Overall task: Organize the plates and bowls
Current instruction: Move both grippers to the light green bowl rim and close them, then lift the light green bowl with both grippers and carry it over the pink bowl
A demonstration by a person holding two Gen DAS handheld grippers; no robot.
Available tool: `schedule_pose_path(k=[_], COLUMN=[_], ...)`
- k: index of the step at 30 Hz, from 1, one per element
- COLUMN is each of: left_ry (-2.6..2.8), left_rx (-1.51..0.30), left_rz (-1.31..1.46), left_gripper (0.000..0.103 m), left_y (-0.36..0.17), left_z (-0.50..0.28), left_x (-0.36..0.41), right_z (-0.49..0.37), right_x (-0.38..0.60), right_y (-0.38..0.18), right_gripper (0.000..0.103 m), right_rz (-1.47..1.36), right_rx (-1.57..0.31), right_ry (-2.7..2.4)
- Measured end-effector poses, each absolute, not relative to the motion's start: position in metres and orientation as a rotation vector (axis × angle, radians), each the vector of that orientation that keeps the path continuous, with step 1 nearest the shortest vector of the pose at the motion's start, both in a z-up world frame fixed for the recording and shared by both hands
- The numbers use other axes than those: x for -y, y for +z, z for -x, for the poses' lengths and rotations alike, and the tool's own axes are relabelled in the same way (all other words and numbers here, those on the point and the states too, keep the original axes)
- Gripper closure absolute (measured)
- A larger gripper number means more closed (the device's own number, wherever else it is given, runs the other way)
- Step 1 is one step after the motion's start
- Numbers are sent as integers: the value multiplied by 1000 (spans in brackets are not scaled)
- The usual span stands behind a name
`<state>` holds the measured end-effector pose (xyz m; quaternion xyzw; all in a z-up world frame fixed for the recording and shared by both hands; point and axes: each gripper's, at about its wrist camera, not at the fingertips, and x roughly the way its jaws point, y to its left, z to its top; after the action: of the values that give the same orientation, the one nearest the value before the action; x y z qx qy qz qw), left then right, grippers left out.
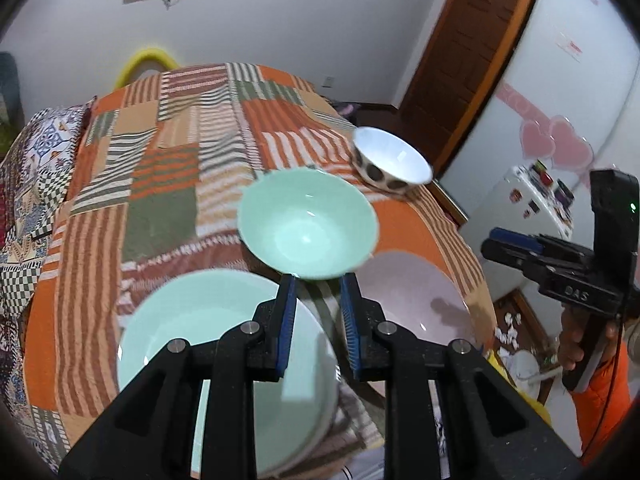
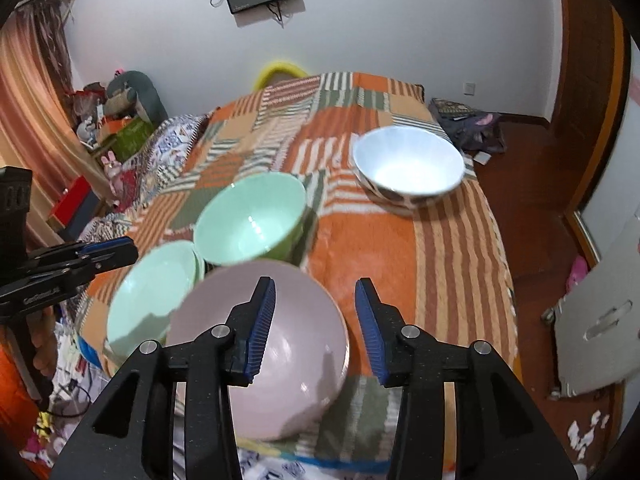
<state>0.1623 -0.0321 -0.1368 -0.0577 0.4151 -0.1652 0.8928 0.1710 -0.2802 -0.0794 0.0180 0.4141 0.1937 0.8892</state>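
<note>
Up close in the left wrist view, the left gripper has its blue pads a little apart w/ nothing between them. Under it sits a mint green plate on the patchwork blanket. It looks like more than one plate stacked, but can't tell how many.

Right next to it, on the right, is a pink plate. The right gripper hangs over this plate w/ jaws apart and nothing held. From the left wrist view that gripper shows at the side, in a hand w/ an orange sleeve.

Just behind the two plates is a mint green bowl, upright and empty, near both plates.

Farther back, near the right edge of the blanket, stands a white bowl w/ dark spots, apart from the rest.

Way back is a white wall and a brown door.
</note>
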Motion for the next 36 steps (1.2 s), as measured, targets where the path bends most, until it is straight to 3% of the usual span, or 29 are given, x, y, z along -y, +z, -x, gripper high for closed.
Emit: schedule_pose_path(k=[24,36], left_ry=[-341,-345], left_rx=[-1007,-1038], left_rz=[151,206], left_gripper=[81,81], left_y=[-203,-223], left_z=[-271,-285], left_x=[9,1], right_z=[-253,-259], right_x=[227,221], right_y=[-118,-130], right_gripper=[65,81], right_rz=[-8,-6], right_rx=[-971,-1038], right_ry=[499,521])
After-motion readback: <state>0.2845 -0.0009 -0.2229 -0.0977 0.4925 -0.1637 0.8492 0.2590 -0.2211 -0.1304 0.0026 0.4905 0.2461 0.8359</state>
